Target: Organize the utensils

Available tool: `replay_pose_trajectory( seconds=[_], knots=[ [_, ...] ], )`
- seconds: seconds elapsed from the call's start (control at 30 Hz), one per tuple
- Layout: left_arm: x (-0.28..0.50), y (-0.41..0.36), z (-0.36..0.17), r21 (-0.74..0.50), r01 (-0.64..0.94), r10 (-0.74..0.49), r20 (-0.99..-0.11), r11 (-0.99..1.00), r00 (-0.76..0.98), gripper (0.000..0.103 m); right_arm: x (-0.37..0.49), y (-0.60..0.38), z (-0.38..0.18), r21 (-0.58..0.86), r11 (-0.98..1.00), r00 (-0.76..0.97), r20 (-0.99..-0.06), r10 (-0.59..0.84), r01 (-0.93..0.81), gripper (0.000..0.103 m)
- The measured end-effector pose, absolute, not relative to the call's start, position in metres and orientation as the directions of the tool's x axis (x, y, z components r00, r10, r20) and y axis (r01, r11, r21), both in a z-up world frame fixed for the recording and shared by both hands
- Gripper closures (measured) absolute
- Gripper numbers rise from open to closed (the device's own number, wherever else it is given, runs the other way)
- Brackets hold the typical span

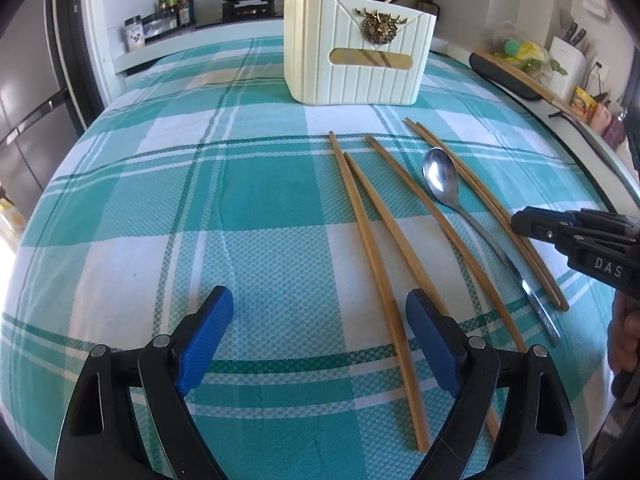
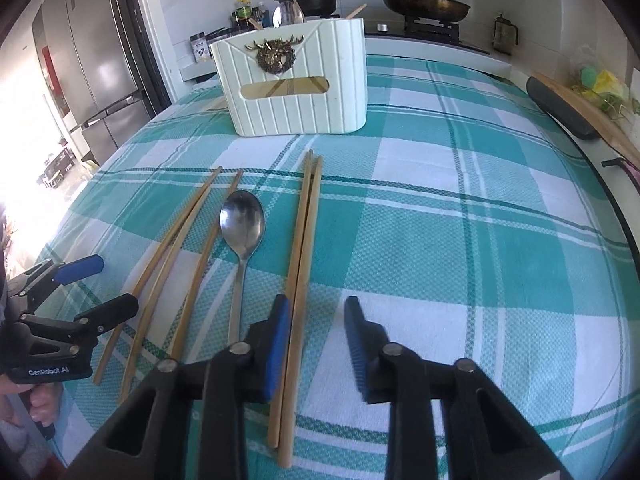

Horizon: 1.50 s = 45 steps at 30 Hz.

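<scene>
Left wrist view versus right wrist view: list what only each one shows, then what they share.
Only the left wrist view: the knife block and yellow packet at the right edge. Only the right wrist view: the sunlit room past the fridge. Both: the cream utensil holder, the spoon, five loose chopsticks on the checked cloth, the open left gripper, and the right gripper open around the rightmost chopstick pair.

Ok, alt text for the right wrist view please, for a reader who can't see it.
The right gripper hovers over a pair of wooden chopsticks lying between its blue pads on a teal checked tablecloth, not yet clamped. A metal spoon and three loose chopsticks lie left; a cream utensil holder stands behind.
</scene>
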<state>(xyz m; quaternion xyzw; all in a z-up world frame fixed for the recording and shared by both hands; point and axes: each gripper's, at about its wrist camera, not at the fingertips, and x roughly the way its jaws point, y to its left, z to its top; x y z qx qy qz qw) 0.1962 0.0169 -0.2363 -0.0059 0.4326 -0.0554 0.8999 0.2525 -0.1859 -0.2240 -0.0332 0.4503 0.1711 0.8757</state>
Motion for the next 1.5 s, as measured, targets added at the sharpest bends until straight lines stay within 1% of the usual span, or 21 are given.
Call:
replay_pose_trajectory(
  seconds=[0.23,0.3,0.37,0.4,0.47,0.53,0.9,1.07,1.33,1.37,1.4,1.47,1.5],
  knots=[
    [0.197,0.013,-0.238,-0.031,0.101,-0.087,-0.785,0.994,0.613,0.011,0.263,-0.178,-0.221,0.037,0.934,0.506,-0.833,0.225,-0.355,0.083],
    [0.197,0.013,-0.238,-0.030,0.101,-0.085,-0.786,0.994,0.613,0.011,0.263,-0.178,-0.221,0.047,0.931,0.500,-0.833,0.236,-0.361,0.083],
    [0.197,0.013,-0.238,-0.030,0.101,-0.085,-0.785,0.994,0.613,0.011,0.263,-0.176,-0.222,0.082,0.919,0.480,-0.833,0.275,-0.385,0.083],
    [0.197,0.013,-0.238,-0.028,0.100,-0.084,-0.786,0.995,0.613,0.011,0.262,-0.174,-0.225,0.073,0.918,0.473,-0.839,0.268,-0.391,0.085],
    [0.196,0.013,-0.238,-0.027,0.100,-0.083,-0.786,0.995,0.613,0.011,0.258,-0.166,-0.225,0.001,0.914,0.497,-0.839,0.222,-0.405,0.087],
    [0.196,0.012,-0.238,-0.023,0.101,-0.080,-0.787,0.995,0.612,0.011,0.258,-0.163,-0.224,-0.022,0.915,0.501,-0.842,0.200,-0.403,0.089],
    [0.196,0.014,-0.238,-0.007,0.072,-0.050,-0.789,0.997,0.613,0.009,0.252,-0.205,-0.226,0.007,0.980,0.567,-0.815,0.120,-0.198,0.090],
    [0.197,0.020,-0.238,-0.006,0.034,-0.025,-0.790,0.999,0.613,0.009,0.237,-0.224,-0.226,-0.026,0.993,0.597,-0.801,0.046,-0.112,0.090],
    [0.199,0.020,-0.239,-0.006,0.030,-0.023,-0.792,1.000,0.610,0.008,0.223,-0.235,-0.227,-0.032,0.996,0.625,-0.780,0.029,-0.086,0.089],
    [0.199,0.020,-0.239,-0.006,0.032,-0.024,-0.793,0.999,0.609,0.007,0.224,-0.235,-0.227,-0.029,0.996,0.626,-0.779,0.031,-0.086,0.085],
    [0.199,0.020,-0.239,-0.005,0.033,-0.024,-0.793,0.999,0.608,0.007,0.224,-0.235,-0.227,-0.027,0.996,0.627,-0.778,0.033,-0.086,0.074],
    [0.199,0.020,-0.239,-0.004,0.034,-0.024,-0.794,0.999,0.607,0.006,0.224,-0.235,-0.228,-0.031,0.996,0.629,-0.777,0.028,-0.083,0.059],
    [0.199,0.020,-0.239,-0.004,0.034,-0.024,-0.794,0.999,0.607,0.006,0.223,-0.235,-0.228,-0.029,0.996,0.631,-0.775,0.030,-0.082,0.059]
  ],
)
